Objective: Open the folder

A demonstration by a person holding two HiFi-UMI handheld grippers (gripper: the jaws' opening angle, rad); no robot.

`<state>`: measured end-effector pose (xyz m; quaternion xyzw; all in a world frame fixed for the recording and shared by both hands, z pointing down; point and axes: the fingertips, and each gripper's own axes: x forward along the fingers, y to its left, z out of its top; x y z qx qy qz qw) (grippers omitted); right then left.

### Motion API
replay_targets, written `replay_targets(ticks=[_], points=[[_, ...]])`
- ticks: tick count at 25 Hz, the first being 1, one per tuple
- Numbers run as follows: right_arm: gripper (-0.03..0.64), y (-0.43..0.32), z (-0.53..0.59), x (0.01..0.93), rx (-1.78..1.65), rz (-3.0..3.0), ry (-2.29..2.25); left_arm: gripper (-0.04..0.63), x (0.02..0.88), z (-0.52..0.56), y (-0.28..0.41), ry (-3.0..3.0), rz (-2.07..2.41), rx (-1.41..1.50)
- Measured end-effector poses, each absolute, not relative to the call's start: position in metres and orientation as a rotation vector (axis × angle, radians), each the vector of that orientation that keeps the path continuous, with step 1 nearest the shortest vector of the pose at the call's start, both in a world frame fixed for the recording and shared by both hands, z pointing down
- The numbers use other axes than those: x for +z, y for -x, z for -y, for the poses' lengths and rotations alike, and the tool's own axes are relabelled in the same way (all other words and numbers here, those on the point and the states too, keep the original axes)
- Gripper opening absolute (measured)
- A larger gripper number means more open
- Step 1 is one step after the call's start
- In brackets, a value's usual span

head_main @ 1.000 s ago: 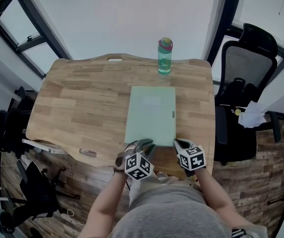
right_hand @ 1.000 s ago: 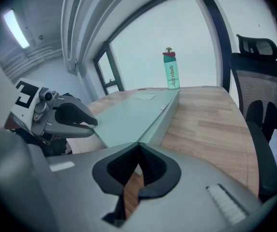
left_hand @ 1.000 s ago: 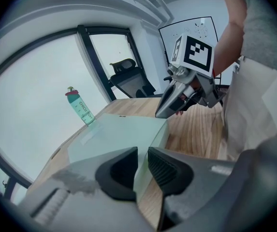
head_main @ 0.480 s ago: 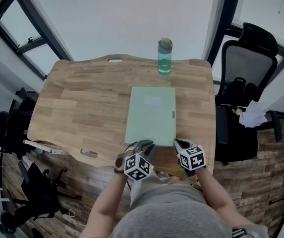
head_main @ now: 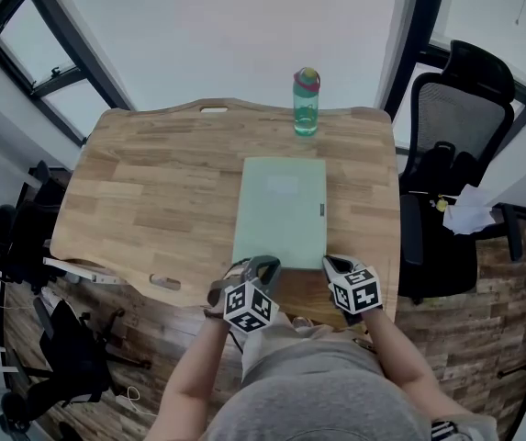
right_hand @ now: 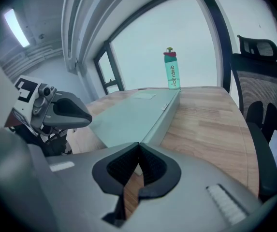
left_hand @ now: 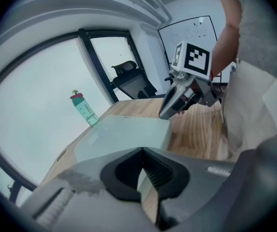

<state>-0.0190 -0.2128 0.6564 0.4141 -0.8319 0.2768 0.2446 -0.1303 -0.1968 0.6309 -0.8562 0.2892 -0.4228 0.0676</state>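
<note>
The pale green rectangular folder point(head_main: 280, 211) lies closed and flat on the light wooden desk point(head_main: 152, 191) — the left gripper point(head_main: 270, 265) at its near left corner, jaws just closed together on nothing visible, and the right gripper point(head_main: 330, 264) at its near right corner, jaws likewise together.

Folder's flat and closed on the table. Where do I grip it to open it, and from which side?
Probably the right long edge of the folder, by the small tab, which suggests that side opens. Come from the right, low and nearly level with the table: it lies flat, so only the thin edge offers a pinch.
</note>
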Motion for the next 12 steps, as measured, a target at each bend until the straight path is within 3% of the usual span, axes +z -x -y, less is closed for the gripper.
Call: replay_targets(ticks=[2,12], points=[[0.003,0.02,0.213,0.656,0.758,2.271,-1.132,0.003,0.638,0.194,0.129,2.548,-0.834,-1.305],[0.003,0.019,0.214,0.657,0.762,2.267,-1.138,0.219,0.656,0.194,0.122,2.486,-0.713,-1.393]])
